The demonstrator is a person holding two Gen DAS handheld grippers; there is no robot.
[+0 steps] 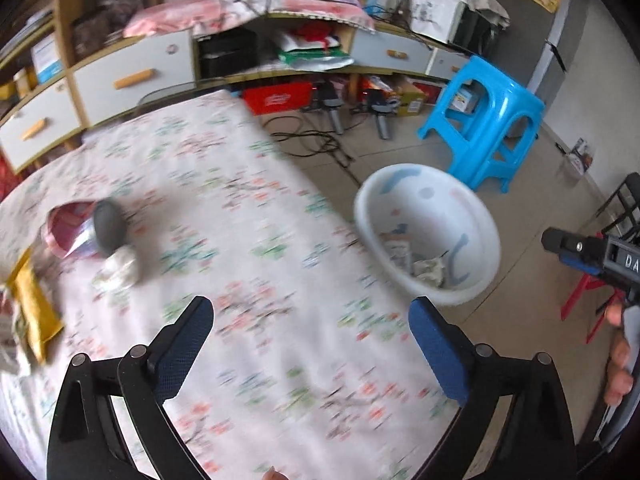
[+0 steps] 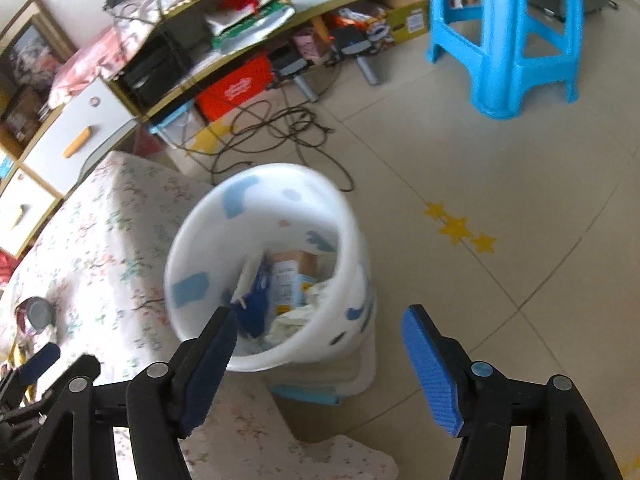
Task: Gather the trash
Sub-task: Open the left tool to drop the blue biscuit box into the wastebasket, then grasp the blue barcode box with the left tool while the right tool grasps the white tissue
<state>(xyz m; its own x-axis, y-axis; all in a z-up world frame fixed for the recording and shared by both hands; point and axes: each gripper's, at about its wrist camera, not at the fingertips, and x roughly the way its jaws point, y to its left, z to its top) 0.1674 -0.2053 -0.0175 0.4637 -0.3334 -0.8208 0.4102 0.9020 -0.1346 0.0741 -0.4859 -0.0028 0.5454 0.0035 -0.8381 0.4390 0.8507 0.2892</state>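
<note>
We judge a drop into the bin (image 2: pixel 264 264) just made: both hand-held grippers, left (image 1: pixel 312 344) and right (image 2: pixel 320 356), stand released and empty; next, the crumpled tissue (image 1: pixel 120 268) at nine o'clock on the desk (image 1: pixel 260 280).

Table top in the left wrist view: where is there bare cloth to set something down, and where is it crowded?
The floral tablecloth is bare from its middle to the edge beside the white bin, and between the fingers of the open left hand-held gripper. The left end is crowded: a pink can, a crumpled tissue and a yellow packet.
</note>
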